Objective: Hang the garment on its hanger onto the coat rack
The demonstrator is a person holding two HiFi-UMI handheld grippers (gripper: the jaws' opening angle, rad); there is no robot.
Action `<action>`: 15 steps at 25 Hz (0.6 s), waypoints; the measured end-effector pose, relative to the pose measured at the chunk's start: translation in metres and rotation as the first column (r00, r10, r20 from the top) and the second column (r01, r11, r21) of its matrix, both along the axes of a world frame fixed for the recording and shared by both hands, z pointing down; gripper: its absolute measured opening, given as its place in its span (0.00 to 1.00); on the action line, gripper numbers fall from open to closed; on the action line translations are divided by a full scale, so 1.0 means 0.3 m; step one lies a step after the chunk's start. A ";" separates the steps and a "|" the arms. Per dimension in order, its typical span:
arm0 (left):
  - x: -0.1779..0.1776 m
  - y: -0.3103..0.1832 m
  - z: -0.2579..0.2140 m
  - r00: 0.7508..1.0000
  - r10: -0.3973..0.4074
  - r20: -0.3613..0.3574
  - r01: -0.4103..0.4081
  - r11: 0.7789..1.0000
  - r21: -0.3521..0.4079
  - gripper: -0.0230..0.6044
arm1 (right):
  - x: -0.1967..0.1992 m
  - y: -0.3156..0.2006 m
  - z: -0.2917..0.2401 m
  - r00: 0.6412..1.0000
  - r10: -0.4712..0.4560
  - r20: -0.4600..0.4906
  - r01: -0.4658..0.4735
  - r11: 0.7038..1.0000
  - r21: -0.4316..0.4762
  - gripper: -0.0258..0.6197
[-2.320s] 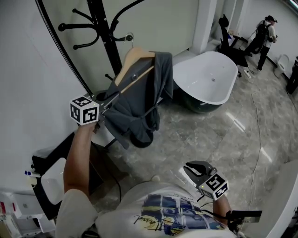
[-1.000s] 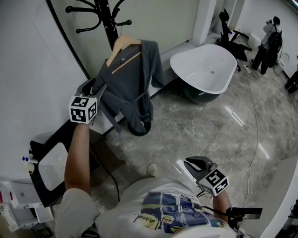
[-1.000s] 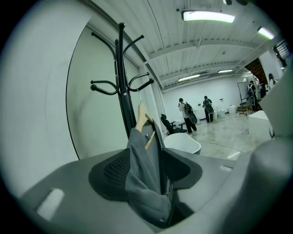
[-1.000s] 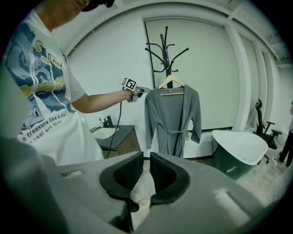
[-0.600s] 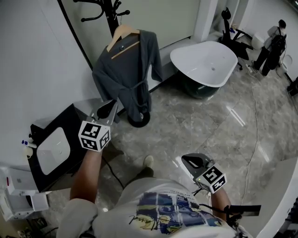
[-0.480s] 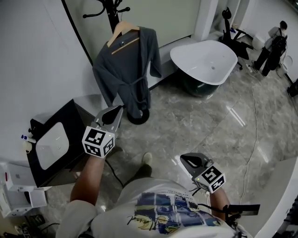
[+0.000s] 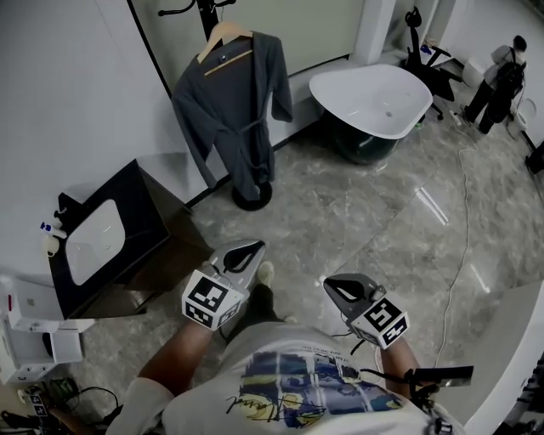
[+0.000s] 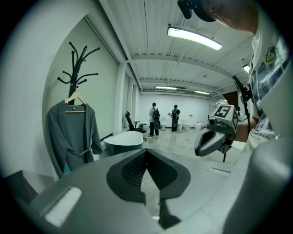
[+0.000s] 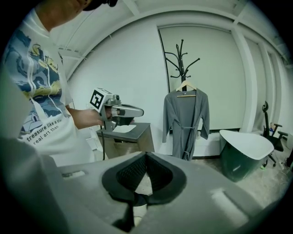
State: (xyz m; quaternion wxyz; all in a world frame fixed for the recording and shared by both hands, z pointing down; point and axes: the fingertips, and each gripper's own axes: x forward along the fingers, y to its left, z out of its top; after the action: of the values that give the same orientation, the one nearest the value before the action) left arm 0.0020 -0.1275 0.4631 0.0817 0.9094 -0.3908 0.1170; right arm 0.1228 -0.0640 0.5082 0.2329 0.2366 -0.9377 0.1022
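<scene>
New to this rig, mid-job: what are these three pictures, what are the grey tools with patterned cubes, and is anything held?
No robot here: a person holds a two-jaw gripper in each hand, and the cubes are part of them. The top-down picture comes from a camera on the person's head and shows the left gripper and right gripper close to the body. The other two come from cameras riding on each gripper, looking along its jaws. Both pairs of jaws are shut, with nothing between them. The grey robe hangs on its wooden hanger from the black coat rack, near a white bathtub.
</scene>
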 end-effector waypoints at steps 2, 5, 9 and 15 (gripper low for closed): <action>0.056 0.066 0.020 0.999 0.040 0.008 -0.040 0.999 -0.011 0.04 | 0.003 0.028 -0.006 1.000 -0.007 0.002 0.007 1.000 0.004 0.04; 0.110 0.139 0.042 0.997 0.077 0.018 -0.077 0.997 -0.014 0.04 | -0.006 0.067 -0.015 1.000 -0.030 0.001 0.030 0.999 0.013 0.04; 0.170 0.223 0.055 0.991 0.130 0.018 -0.130 0.991 -0.027 0.04 | -0.015 0.094 -0.025 0.999 -0.043 0.001 0.043 0.999 0.027 0.04; 0.233 0.301 0.059 0.981 0.189 0.041 -0.188 0.982 -0.027 0.04 | -0.025 0.129 -0.041 0.998 -0.063 0.006 0.063 0.997 0.038 0.04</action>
State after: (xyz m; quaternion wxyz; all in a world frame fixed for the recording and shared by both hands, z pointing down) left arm 0.0719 -0.0373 0.4809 0.0720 0.9385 -0.3035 0.1482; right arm 0.1151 -0.0251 0.4958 0.2279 0.2110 -0.9474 0.0779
